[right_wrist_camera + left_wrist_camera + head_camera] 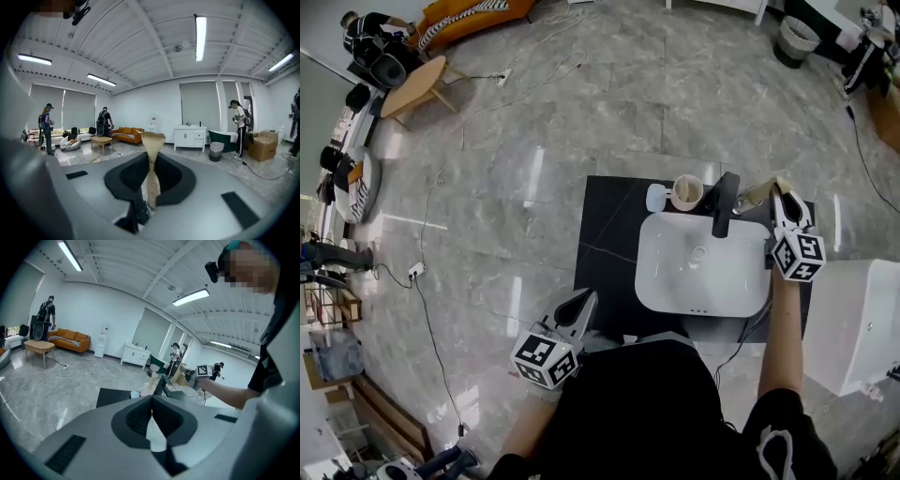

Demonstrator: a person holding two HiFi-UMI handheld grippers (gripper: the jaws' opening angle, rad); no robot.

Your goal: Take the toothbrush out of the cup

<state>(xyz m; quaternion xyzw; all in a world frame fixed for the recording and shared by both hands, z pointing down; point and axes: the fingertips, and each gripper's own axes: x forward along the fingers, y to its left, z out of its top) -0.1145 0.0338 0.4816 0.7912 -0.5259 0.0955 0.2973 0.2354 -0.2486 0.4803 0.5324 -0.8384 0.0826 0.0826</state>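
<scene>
marble floor, black counter (605,234) — toothbrush (756,195) clear of the cup (687,193)

the cup stands behind the white sink (652,272), left of the tap (725,206). right gripper (781,194) is clamped on the beige toothbrush, right of the tap. left gripper (584,302) — jaws together, empty — hangs low by the counter's front edge.

One cup (687,192), one toothbrush (757,194)

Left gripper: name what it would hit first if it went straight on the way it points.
Likely the black countertop beside the white sink, before the cup; depth is unclear.
</scene>
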